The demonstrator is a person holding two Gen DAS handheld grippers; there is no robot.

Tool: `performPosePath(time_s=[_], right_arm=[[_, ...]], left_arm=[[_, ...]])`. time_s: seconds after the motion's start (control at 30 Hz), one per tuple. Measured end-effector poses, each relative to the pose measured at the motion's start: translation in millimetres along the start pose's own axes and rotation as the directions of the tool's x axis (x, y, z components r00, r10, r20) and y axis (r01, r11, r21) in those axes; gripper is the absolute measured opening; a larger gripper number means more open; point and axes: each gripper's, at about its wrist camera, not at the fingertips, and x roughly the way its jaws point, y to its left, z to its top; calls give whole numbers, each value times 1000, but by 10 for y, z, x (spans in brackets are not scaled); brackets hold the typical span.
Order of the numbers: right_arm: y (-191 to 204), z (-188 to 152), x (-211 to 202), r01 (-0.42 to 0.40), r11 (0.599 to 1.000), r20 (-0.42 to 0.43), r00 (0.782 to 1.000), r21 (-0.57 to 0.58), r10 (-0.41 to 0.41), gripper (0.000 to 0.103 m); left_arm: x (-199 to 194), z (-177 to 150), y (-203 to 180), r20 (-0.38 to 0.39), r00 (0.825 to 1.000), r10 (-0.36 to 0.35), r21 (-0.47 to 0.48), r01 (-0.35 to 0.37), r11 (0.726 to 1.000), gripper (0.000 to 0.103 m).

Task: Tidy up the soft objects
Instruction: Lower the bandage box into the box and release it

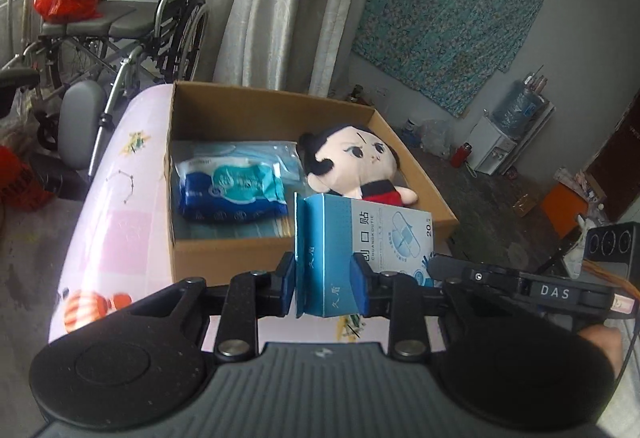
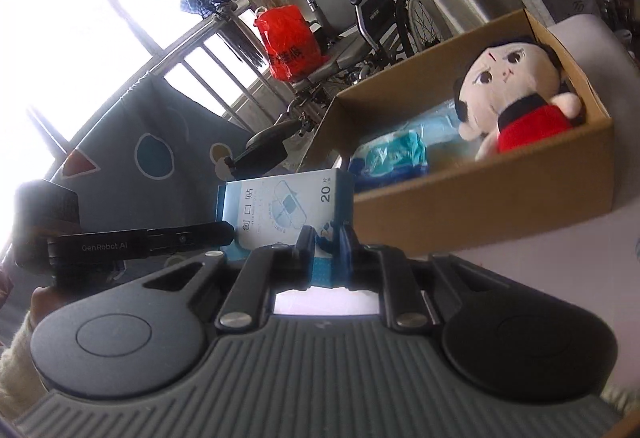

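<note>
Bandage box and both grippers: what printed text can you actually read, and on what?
"创口贴" and "20": front of the bandage box.
"久盾": narrow side of that box.
"DAS": right gripper body, left wrist view.
"GenRobot.AI": left gripper body, right wrist view.
Wet wipes pack and red plastic bag: print too blurred.

Blue-and-white carton [image 1: 360, 238], red-dressed doll [image 1: 360, 162], brown cardboard box [image 1: 224, 258].

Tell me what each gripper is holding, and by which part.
Both hold the blue bandage box: left gripper across its narrow end panel, right gripper on its lower corner.
</note>
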Motion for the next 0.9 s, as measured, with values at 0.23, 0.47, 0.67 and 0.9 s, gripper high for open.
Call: performPosePath(time_s=[0.23, 0.47, 0.67, 0.9], right_arm=[[-397, 891, 1257, 83, 996, -154, 985, 26, -78, 13], [-680, 969, 1893, 113, 993, -369, 925, 41, -90, 12], [-707, 673, 2192, 165, 986, -613, 777, -22, -144, 11], [-731, 886, 2216, 217, 975, -611, 768, -39, -195, 16]], left_arm=[[872, 1022, 365, -70, 986, 153, 62, -149, 987, 33], [1576, 994, 718, -291, 928, 232, 70, -222, 973, 34], [1866, 960, 637, -500, 798, 337, 260, -232, 937, 41], [1857, 1148, 474, -548, 718, 429, 361, -260, 896, 40]])
